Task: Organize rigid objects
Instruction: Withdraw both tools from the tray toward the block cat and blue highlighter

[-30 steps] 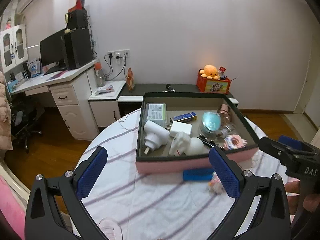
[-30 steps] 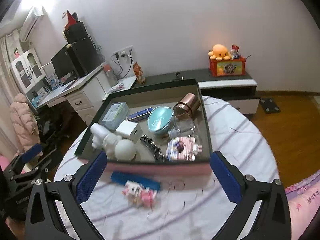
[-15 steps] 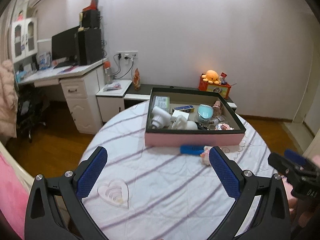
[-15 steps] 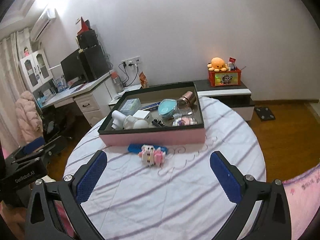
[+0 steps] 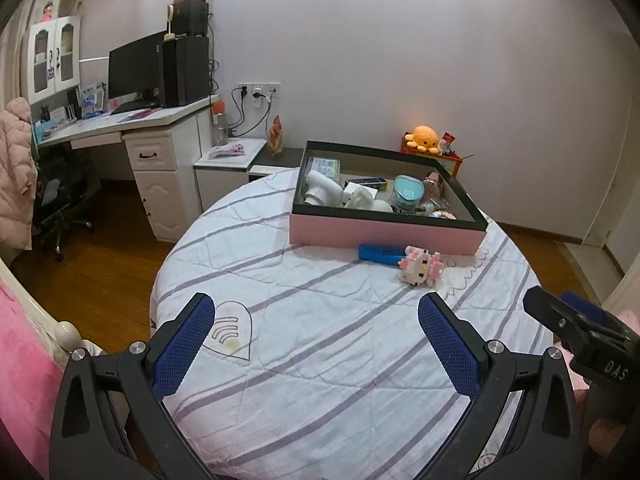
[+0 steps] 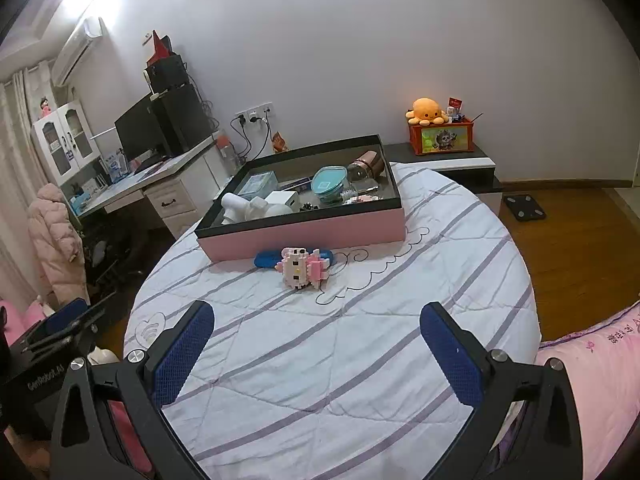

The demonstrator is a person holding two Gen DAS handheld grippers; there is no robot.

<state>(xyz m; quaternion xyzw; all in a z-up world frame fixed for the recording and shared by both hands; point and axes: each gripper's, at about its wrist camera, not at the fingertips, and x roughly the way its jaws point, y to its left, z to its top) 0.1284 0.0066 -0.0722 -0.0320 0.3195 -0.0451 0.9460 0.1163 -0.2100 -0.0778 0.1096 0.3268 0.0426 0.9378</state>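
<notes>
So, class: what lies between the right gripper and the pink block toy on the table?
Only bare striped tablecloth lies between the open right gripper and the pink block toy, as the right wrist view shows.

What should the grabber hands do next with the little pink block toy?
Probably move the right gripper forward to the pink block toy. It lies outside the pink box, beside the blue bar, and both grippers are open and empty.

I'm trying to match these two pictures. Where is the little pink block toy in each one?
Left wrist view: pink block toy, right of centre, before the pink box.
Right wrist view: toy near centre, before the box.
Shared landmark: blue bar behind it.
</notes>
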